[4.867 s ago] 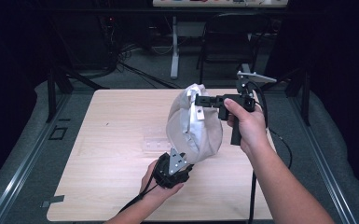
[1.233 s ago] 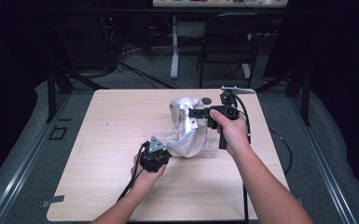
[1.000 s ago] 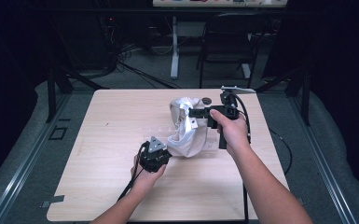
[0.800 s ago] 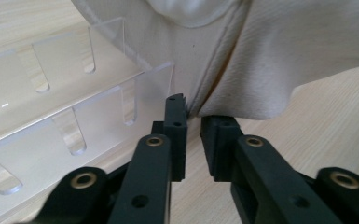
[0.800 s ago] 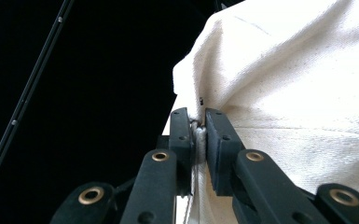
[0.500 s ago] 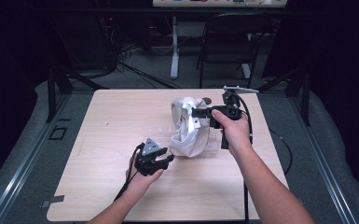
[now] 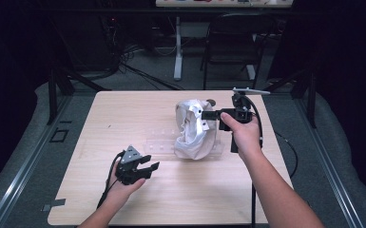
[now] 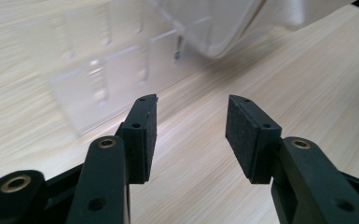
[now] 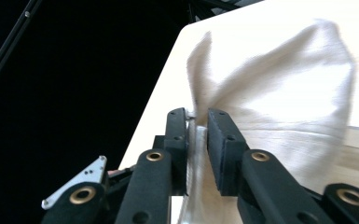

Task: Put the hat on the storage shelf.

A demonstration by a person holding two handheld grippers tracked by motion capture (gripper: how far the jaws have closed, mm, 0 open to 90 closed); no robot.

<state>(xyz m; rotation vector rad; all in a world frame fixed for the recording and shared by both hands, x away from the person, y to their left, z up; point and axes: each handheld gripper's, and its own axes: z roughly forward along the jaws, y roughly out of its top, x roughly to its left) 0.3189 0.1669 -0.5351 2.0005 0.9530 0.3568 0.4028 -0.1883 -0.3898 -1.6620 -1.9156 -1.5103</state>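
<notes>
Two grippers work a soft white cloth bag (image 7: pixel 191 130) on the counter (image 7: pixel 123 118): right gripper (image 7: pixel 204 115) pinches its limp rim, left gripper (image 7: pixel 148 169) has just opened, empty; grab edges.

Left tool (image 7: pixel 148 169) just opened, empty; right tool (image 7: pixel 206 115) clamped.

Cloth (image 9: pixel 279 93) motion-blurred, cut off at btm edge, right gripper view.

Dim room, black chair (image 7: pixel 228 47) behind (cables (image 7: pixel 133 66) underfoot)
</notes>
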